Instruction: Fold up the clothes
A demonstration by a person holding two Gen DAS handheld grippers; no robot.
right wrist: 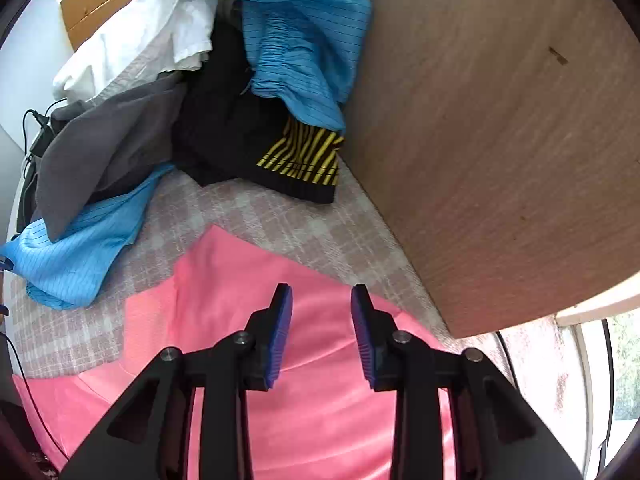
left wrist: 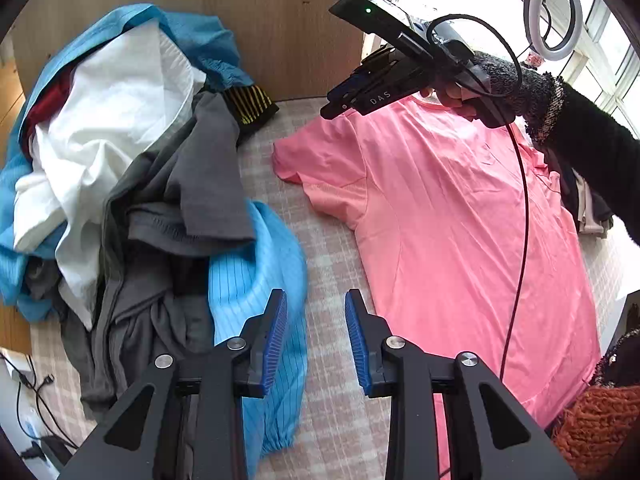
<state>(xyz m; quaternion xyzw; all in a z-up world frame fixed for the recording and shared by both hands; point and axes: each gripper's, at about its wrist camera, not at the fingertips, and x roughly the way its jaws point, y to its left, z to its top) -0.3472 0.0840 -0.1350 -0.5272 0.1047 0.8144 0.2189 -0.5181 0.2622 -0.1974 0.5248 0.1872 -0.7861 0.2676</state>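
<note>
- A pink shirt (left wrist: 460,216) lies flat on a checked cloth (left wrist: 328,248) in the right half of the left wrist view; its long axis runs from the collar at upper right to the hem at lower right, one sleeve pointing to frame centre-left.
- Left claw (left wrist: 316,336): jaws apart, empty, over the cloth between the shirt and a blue garment (left wrist: 260,280).
- Right claw (right wrist: 322,334): jaws apart, empty, over the shirt's upper part; from the left view it sits near the collar.
- The shirt's far sleeve and collar are hidden behind the right claw and a dark-sleeved arm (left wrist: 580,128); its hem is cut off by the frame.
- At left is a pile (left wrist: 120,160) of white, grey, blue and red clothes; a black piece with yellow stripes (right wrist: 304,156) lies at its edge.
- A wood panel (right wrist: 500,140) stands behind; a ring light (left wrist: 554,14) and window fill the upper right.
</note>
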